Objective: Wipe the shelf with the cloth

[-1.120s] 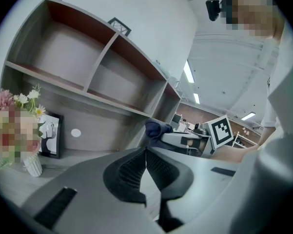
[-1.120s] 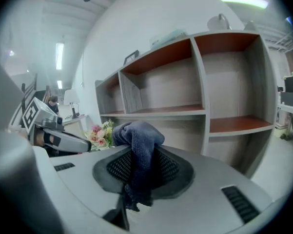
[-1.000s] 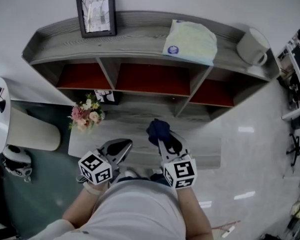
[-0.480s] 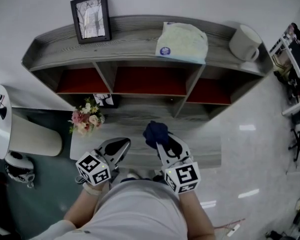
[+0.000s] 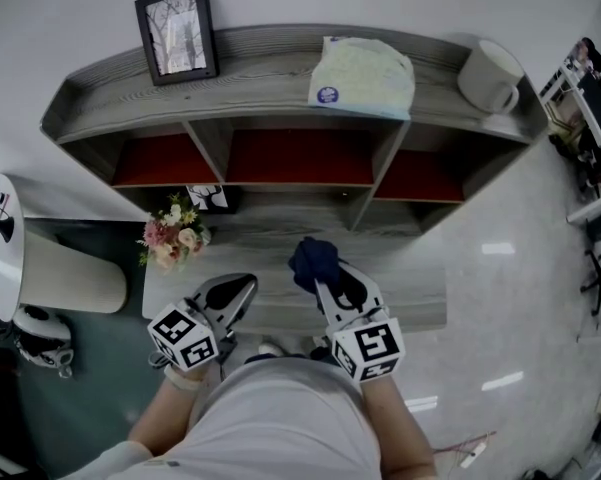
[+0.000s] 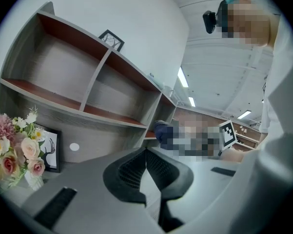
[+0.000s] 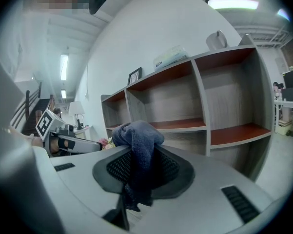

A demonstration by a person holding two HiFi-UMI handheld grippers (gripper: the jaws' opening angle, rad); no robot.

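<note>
Right gripper clenched on the blue cloth, bunched, just short of the shelf. Left gripper closed, empty. Best: press cloth flat, sweep long even strokes

Two grippers, one cloth, one shelf, two frames, one mug.

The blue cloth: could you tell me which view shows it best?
The right gripper view: the blue cloth sits large, clamped in the right gripper. The head view shows a small dark bundle; the left gripper view, a distant, partly masked glimpse.
</note>
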